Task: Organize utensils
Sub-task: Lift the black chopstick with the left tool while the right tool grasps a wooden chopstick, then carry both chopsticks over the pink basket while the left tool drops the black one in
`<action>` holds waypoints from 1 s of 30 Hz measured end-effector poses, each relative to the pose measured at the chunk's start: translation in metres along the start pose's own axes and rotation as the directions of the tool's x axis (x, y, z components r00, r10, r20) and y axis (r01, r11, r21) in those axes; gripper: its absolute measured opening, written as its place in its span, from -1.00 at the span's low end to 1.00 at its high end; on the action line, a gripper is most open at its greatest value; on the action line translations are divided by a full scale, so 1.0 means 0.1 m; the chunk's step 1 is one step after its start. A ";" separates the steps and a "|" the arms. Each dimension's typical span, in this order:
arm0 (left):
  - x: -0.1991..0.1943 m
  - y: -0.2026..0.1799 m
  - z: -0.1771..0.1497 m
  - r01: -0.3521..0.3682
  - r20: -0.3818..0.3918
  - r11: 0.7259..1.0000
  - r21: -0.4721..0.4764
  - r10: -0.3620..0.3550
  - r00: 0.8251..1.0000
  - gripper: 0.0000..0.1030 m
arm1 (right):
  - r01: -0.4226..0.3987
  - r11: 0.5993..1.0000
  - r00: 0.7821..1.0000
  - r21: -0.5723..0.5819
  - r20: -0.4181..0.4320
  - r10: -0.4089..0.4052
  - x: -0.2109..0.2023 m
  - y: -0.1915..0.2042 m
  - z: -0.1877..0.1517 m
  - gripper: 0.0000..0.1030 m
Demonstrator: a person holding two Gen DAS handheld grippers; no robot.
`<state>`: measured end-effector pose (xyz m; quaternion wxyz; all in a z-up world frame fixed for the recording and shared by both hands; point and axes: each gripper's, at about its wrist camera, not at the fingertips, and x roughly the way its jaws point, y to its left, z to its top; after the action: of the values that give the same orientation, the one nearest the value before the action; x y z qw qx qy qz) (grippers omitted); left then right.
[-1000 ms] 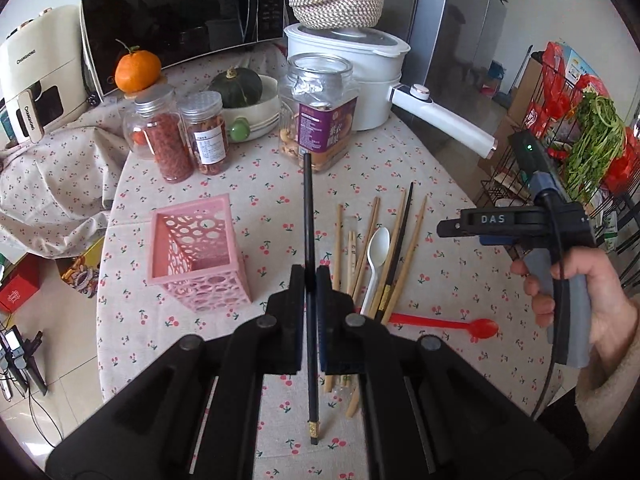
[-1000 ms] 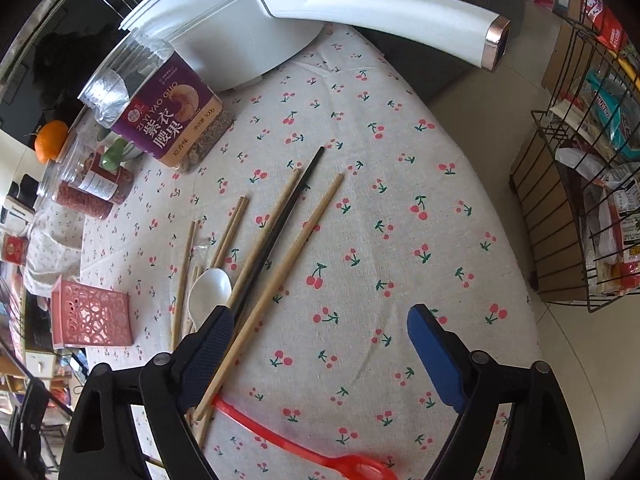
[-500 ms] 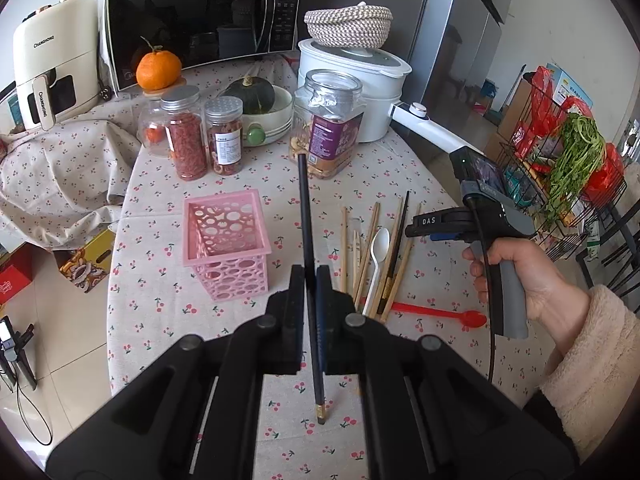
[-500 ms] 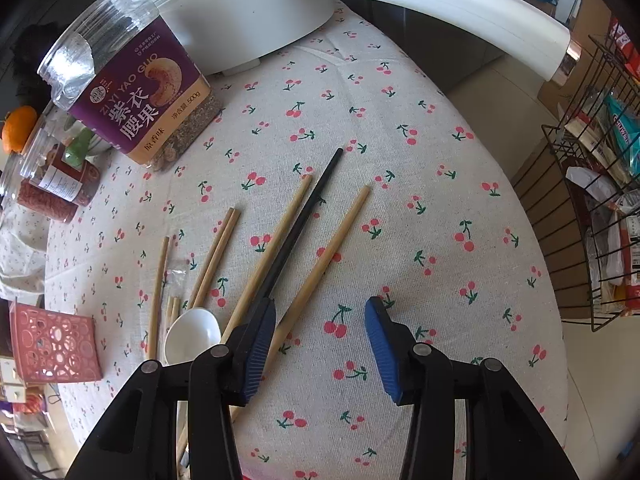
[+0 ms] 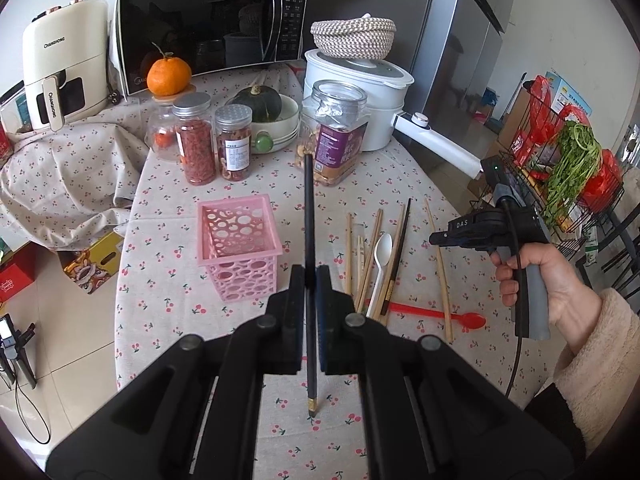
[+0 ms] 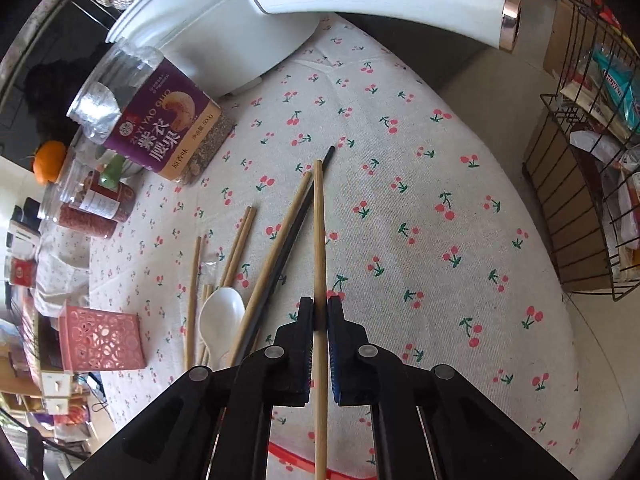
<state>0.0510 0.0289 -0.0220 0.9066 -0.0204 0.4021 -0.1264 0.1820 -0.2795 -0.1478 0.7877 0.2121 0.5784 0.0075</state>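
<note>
Chopsticks sit in both of my claws right now. My left gripper [image 5: 310, 280] is pinched tight on a black chopstick [image 5: 309, 216], which runs straight up the middle of the left wrist view, its gold-banded end [image 5: 311, 403] hanging below the jaws above the cherry-print tablecloth [image 5: 176, 184]. The pink perforated basket [image 5: 236, 240] stands upright just to the left of that chopstick, and I see nothing inside it from here.

My right gripper [image 6: 320, 312] has just finished closing, and its jaws now press on a wooden chopstick [image 6: 319, 224]; the stick passes between the blue pads and points away toward the white pot's handle [image 6: 384, 4]. In the left wrist view I see the same stick [image 5: 439, 272] slanting beneath the right gripper's nose [image 5: 452, 236], with a hand [image 5: 548, 280] in a fleecy sleeve around the grey grip.

On the cloth between basket and right gripper lies the rest of the pile: several more wooden chopsticks [image 5: 374, 240], a second black chopstick [image 5: 398, 256], a white spoon [image 5: 382, 252] and a red spoon [image 5: 436, 314] lying crosswise at the near end, its handle running under the others. The red spoon's bowl is well apart from the basket.

Behind the pile stands a purple-labelled jar [image 5: 336, 136], beside two jars with metal lids [image 5: 196, 136].
</note>
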 end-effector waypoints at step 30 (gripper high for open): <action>-0.56 0.40 0.43 -0.109 0.538 0.983 -0.146 0.172 0.825 -0.88 | -0.224 0.881 0.838 -0.417 0.379 0.392 -1.71 1.34 -0.65 -0.87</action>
<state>0.0543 0.0785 0.0422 0.9880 -0.0757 0.1323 -0.0260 0.0978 -0.1803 0.0379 0.9132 0.1537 0.3254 0.1911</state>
